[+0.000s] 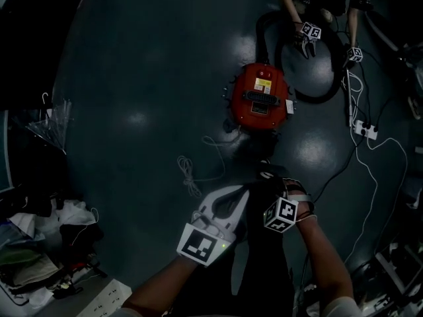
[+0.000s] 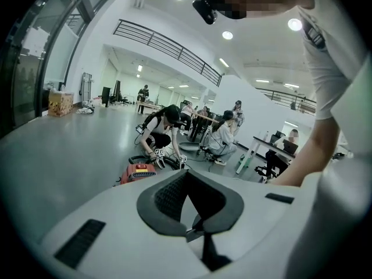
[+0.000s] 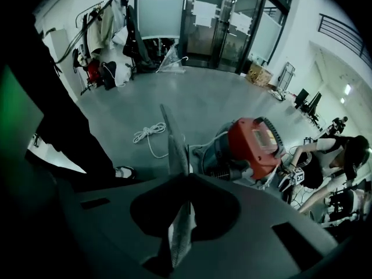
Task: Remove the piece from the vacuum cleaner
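Note:
The red vacuum cleaner (image 1: pixel 261 98) stands on the dark floor, well ahead of both my grippers; it also shows small in the left gripper view (image 2: pixel 138 171) and larger in the right gripper view (image 3: pixel 256 144). A black hose (image 1: pixel 310 98) loops from it to the right. My white left gripper (image 1: pixel 246 189) hangs over the floor below the vacuum, its fingers meeting at one tip (image 2: pixel 187 173) with nothing between them. Beside it my black right gripper (image 1: pixel 269 180) is hard to make out; its thin fingers (image 3: pixel 174 150) lie pressed together and empty, pointing towards the vacuum.
Another person crouches behind the vacuum with two grippers (image 1: pixel 307 38) at the hose. A coiled white cord (image 1: pixel 192 170) lies left of the vacuum, a power strip (image 1: pixel 365 129) with cables to its right. Bags and clutter (image 1: pixel 39 243) fill the near left.

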Available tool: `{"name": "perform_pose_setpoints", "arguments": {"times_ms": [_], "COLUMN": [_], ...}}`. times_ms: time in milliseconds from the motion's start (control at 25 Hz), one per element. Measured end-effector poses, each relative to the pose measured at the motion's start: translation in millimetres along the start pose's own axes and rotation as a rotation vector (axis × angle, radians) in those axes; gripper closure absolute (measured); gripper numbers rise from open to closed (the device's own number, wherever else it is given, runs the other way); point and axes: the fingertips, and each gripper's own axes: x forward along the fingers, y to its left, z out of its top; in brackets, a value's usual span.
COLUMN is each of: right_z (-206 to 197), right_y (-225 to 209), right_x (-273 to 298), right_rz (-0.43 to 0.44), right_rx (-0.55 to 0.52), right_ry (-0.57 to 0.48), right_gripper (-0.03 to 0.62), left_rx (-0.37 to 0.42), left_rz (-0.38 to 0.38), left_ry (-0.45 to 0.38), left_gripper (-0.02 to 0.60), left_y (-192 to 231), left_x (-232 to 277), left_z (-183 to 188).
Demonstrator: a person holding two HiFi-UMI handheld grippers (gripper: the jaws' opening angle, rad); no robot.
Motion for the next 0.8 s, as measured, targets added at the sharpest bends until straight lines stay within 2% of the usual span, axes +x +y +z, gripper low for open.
{"name": "perform_pose_setpoints", "arguments": {"times_ms": [160, 440, 600, 800], "right_z": [42.7, 109.9, 127.3, 124.9], "right_y": [15.4, 60.3, 81.9, 113.3], "right_x": [-88.9, -253.0, -327.4, -395.4], "right_rz": [-0.029, -0.078, -0.112, -0.137], "right_rx": [0.073, 0.2, 0.261, 0.314], "right_ry": [-0.037, -0.125, -0.171, -0.199], "right_gripper": [0.56, 0.56, 0.56, 0.56], "left_rx": [0.047, 0.072, 0.047, 0.066], "left_rz": [-0.056, -0.139, -0.154, -0.211], "left_ry": [-0.022, 0.009, -0.032, -0.073], "left_gripper": [0.575, 0.575, 0.575, 0.575], "left_y": [-38.0, -126.4, -171.9, -234.9], "left_x": [-48.0, -149.3, -193.0, -212.6], "left_z": [41.9, 100.5, 129.2, 146.9]}}
